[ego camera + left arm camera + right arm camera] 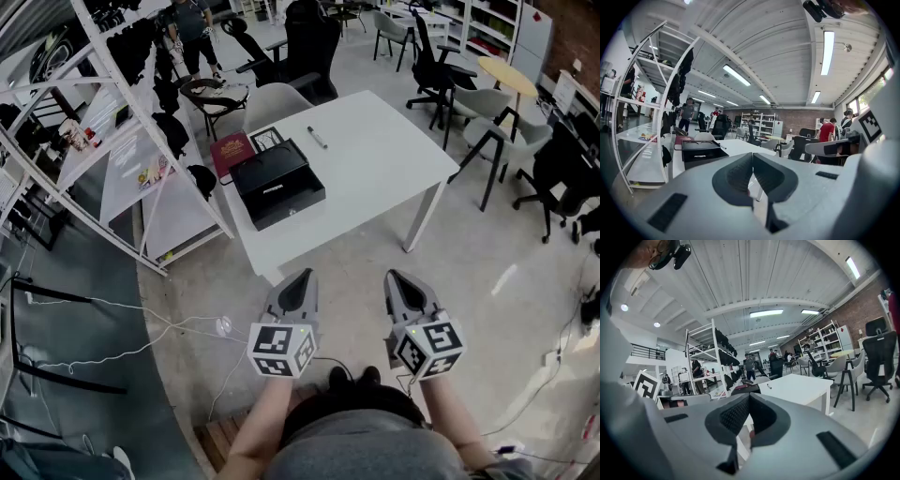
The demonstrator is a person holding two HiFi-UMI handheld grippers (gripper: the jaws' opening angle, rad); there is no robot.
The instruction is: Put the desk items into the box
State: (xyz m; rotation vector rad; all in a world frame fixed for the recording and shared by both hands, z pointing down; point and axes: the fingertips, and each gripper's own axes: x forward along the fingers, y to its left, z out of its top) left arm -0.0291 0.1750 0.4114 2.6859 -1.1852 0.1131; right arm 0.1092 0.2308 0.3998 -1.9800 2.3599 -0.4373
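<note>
White bench (375,178) carries black box (277,184), red book (231,150), marker (317,138). Left tongs (302,275) and right tongs (395,276) closed, empty, off the bench.

Left gripper (298,284): held out forward on a bare forearm, pointing nearly level, jaws together, nothing between them. Right gripper (401,284): alongside it, same near-level pose, jaws together, nothing between them.
</note>
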